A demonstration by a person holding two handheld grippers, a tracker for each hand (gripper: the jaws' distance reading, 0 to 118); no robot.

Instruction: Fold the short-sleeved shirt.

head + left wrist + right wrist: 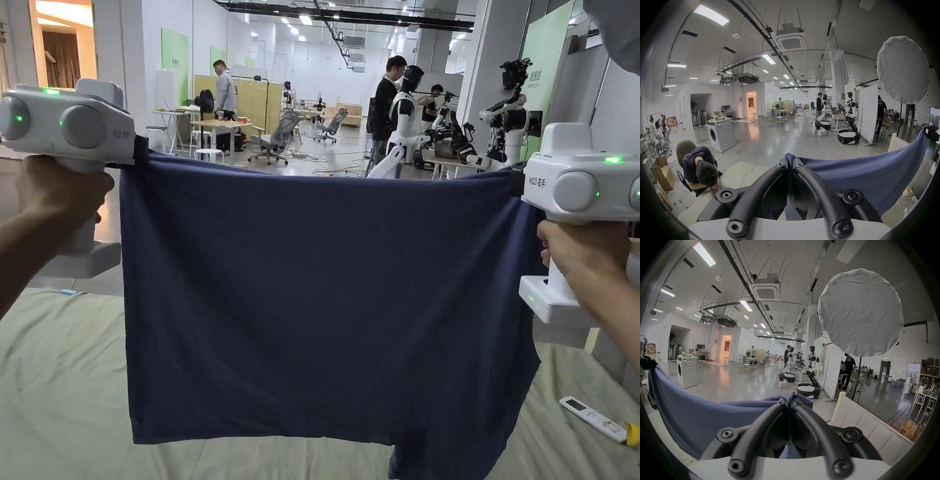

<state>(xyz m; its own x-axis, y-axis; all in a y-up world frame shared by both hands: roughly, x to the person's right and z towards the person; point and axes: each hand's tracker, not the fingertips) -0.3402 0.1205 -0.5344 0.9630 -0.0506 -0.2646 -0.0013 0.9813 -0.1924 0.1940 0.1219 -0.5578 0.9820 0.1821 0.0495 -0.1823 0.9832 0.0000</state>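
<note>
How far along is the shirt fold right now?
Done: both grippers have picked up the navy shirt. In hand: the left gripper and right gripper are each shut on a top corner, holding it stretched in the air above the beige bed cover, one sleeve dangling at the bottom. Left: laying it flat and making every fold.

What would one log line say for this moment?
left hand-held gripper: shut on shirt | right hand-held gripper: shut on shirt | shirt: held up, spread, above bed
</note>
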